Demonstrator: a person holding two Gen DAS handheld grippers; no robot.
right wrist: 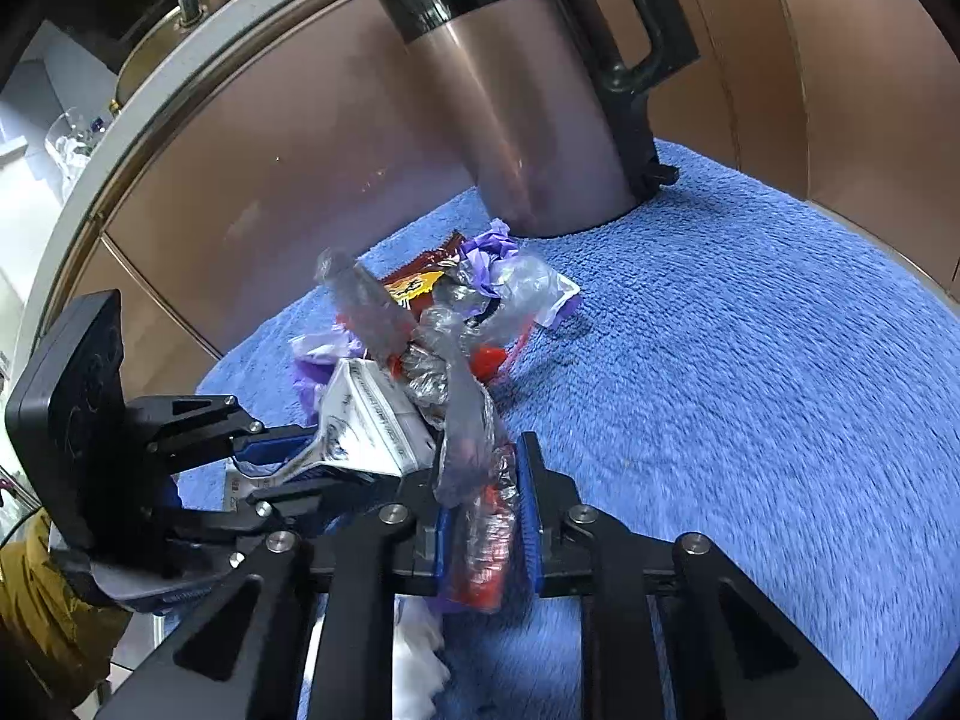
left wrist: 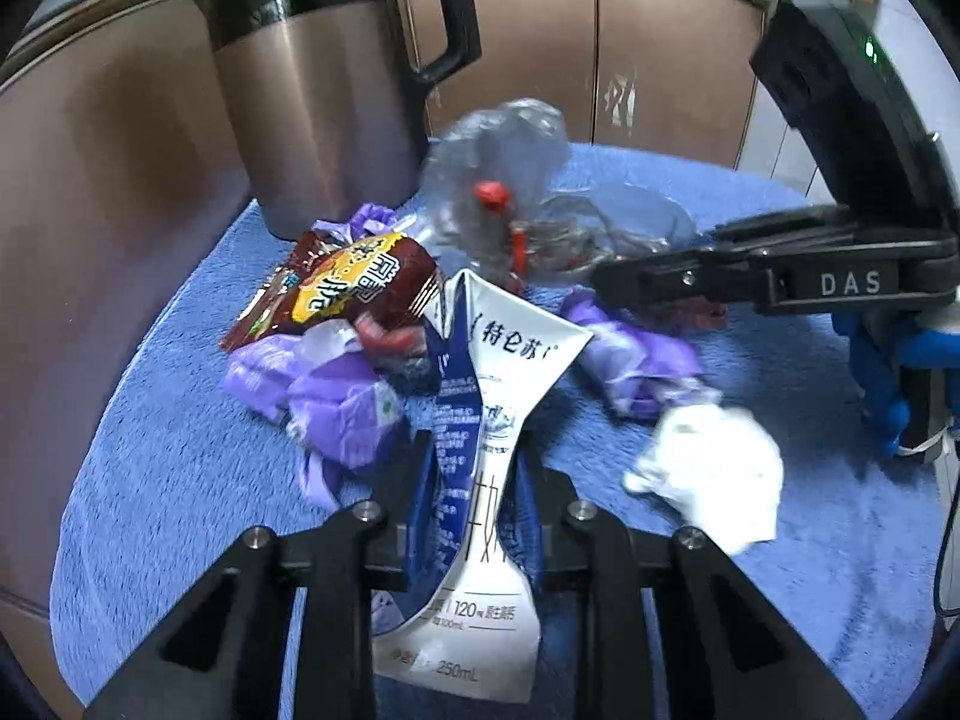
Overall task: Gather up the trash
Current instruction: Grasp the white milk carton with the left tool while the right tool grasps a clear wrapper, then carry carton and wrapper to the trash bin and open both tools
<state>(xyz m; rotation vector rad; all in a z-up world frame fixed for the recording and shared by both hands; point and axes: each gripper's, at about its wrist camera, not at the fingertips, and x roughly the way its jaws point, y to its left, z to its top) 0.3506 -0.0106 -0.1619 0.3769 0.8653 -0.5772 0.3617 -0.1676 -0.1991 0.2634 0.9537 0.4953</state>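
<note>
A flattened milk carton is pinched in the left claw; a crumpled clear plastic bottle with a red label is clamped in the right claw. Both are held over a blue towel strewn with purple wrappers, a snack packet and white tissue; a brown jug is stood behind, before brown cabinet doors.

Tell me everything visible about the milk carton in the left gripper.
The milk carton is flattened, creased card, white with dark blue side panels and printed text. It is pinched in at the waist, where the left gripper is shut on it, and its top flares open toward the trash pile. It leans against purple plastic and a snack wrapper over the blue towel.
</note>
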